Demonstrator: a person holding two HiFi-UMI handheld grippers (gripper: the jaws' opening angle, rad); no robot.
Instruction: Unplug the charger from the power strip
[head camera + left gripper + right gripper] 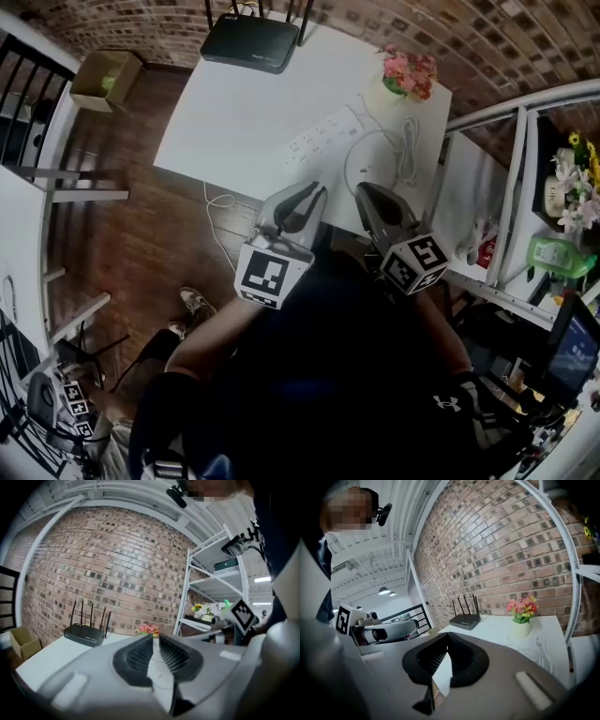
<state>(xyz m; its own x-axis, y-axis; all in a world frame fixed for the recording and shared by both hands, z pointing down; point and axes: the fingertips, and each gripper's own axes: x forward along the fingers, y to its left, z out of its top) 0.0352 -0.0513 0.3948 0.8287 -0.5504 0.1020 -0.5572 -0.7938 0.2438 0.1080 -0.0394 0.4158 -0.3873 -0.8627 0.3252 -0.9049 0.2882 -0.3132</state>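
We hold both grippers before a white table (234,112) by a brick wall (469,47). Left gripper (305,199) is barely ajar and empty, right gripper (367,193) closed and empty. Strip (323,136) and router (250,42) lie on the table.

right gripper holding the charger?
No, the right gripper has its jaws together with nothing between them.

A white power strip (323,134) with rows of sockets is seen lying flat and diagonally on a white table (234,112), just right of centre in the upper part of the head view. Just to its right, a thin white charger lead (409,155) is laid in a loose loop, with a bunched length toward the table's right edge. Whether a plug is seated in the strip cannot be made out.
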